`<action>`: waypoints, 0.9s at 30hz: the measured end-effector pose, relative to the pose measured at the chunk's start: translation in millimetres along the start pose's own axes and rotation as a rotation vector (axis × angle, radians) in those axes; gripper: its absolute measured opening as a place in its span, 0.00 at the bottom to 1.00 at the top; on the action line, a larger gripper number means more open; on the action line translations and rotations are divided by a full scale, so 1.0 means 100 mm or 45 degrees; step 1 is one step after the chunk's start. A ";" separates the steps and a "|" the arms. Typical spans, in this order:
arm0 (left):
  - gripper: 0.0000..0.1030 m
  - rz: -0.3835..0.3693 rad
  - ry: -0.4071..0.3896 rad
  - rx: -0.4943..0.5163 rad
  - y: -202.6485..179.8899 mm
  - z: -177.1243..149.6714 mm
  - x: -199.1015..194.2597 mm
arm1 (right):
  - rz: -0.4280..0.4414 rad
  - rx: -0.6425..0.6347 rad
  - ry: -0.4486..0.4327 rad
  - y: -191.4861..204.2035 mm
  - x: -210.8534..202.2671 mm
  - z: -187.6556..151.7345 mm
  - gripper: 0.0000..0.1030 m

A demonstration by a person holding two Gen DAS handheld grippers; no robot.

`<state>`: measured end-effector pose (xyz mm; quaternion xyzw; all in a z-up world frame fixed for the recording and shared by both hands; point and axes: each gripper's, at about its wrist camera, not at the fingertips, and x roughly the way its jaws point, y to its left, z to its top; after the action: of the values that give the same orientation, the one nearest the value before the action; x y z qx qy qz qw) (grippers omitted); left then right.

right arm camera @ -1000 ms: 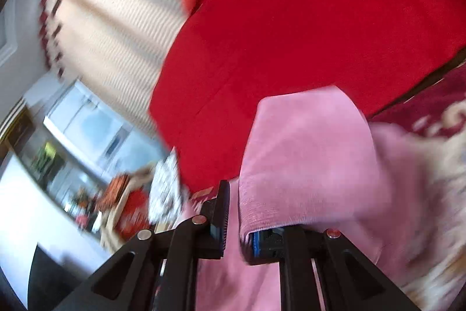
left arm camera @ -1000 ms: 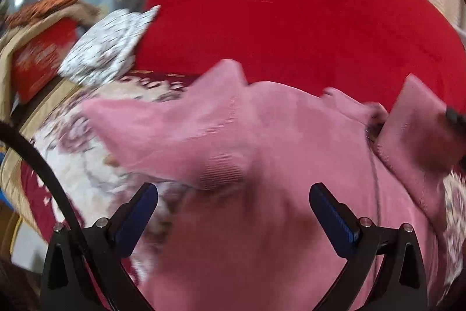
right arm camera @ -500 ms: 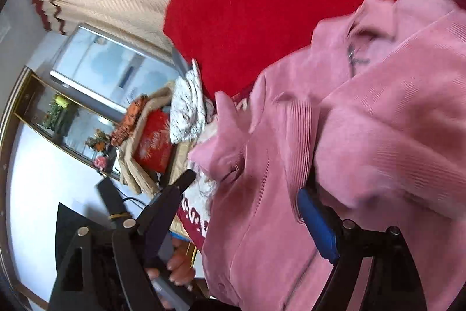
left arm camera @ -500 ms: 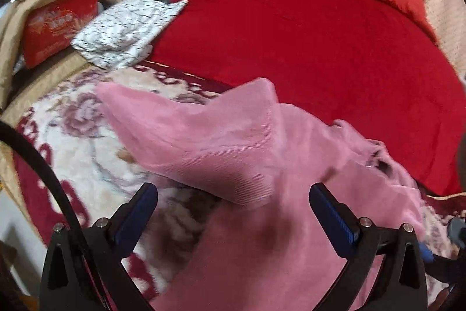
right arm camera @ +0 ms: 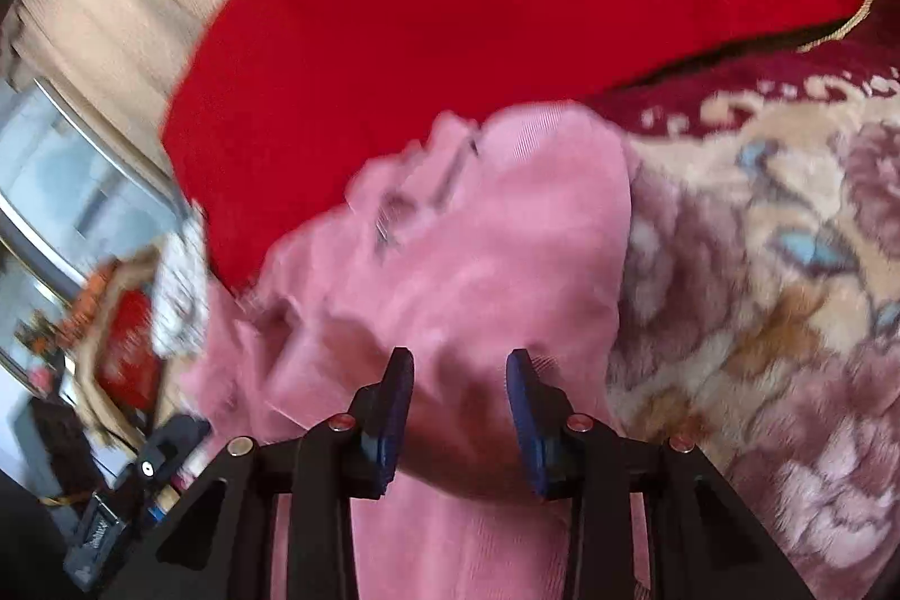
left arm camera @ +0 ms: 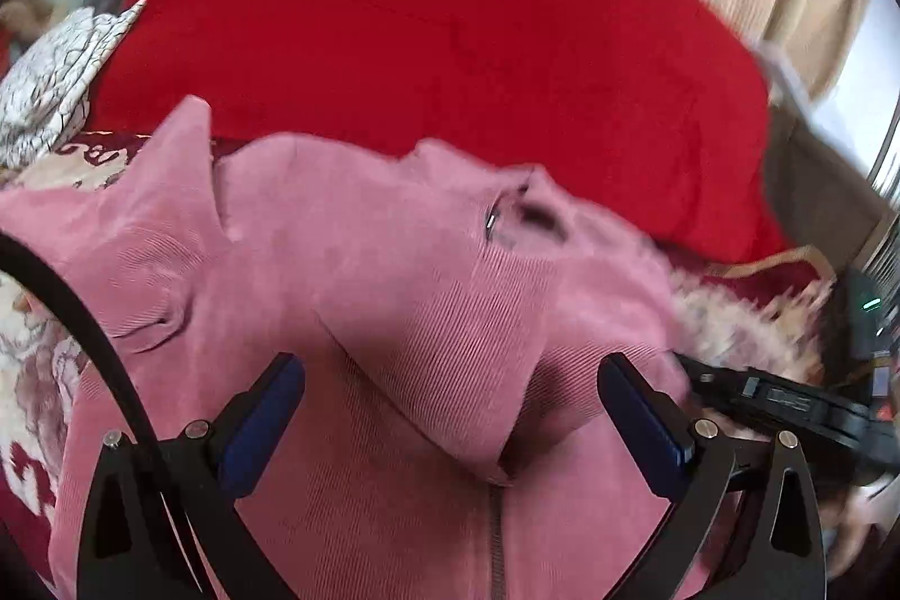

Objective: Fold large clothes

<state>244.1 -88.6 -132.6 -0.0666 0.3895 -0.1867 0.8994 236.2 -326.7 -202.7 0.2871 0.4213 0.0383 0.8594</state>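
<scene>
The pink jacket (left arm camera: 427, 296) lies on a flowered blanket (right arm camera: 776, 262) in front of a red cover (left arm camera: 427, 37). The left gripper (left arm camera: 450, 409) is wide released above it. The right gripper (right arm camera: 458, 403) is closing its jaws, with jacket cloth between them but not yet pressed.

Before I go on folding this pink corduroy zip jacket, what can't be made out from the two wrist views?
- Pink corduroy zip jacket: the hem is cut off by the bottom edge in both wrist views.
- Right gripper: jaws closing; in the right wrist view, blur hides whether the pads touch the cloth.
- Collar and zip pull: smeared by motion blur, right wrist view.
- Shelf items at the left of the right wrist view: blurred.
- Left gripper: open above the jacket.
</scene>
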 end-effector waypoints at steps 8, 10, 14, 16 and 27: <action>0.17 -0.028 0.115 0.011 0.11 0.01 0.32 | 0.017 -0.172 0.062 0.30 0.17 -0.18 0.36; 0.16 -0.053 0.079 0.013 0.14 0.02 0.23 | 0.015 -0.193 0.057 0.29 0.19 -0.20 0.36; 0.21 0.001 -0.003 0.060 0.16 0.06 0.11 | 0.033 -0.188 0.062 0.24 0.13 -0.19 0.36; 0.56 0.047 0.006 0.058 0.18 0.08 0.13 | 0.061 -0.181 0.058 0.24 0.07 -0.20 0.38; 0.07 0.042 -0.221 0.233 0.19 0.31 -0.09 | 0.199 -0.265 0.044 0.60 0.18 -0.28 0.38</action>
<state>266.0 -68.4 -110.2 0.0064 0.2925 -0.2001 0.9351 237.8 -258.5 -197.0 0.2276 0.4062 0.1534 0.8716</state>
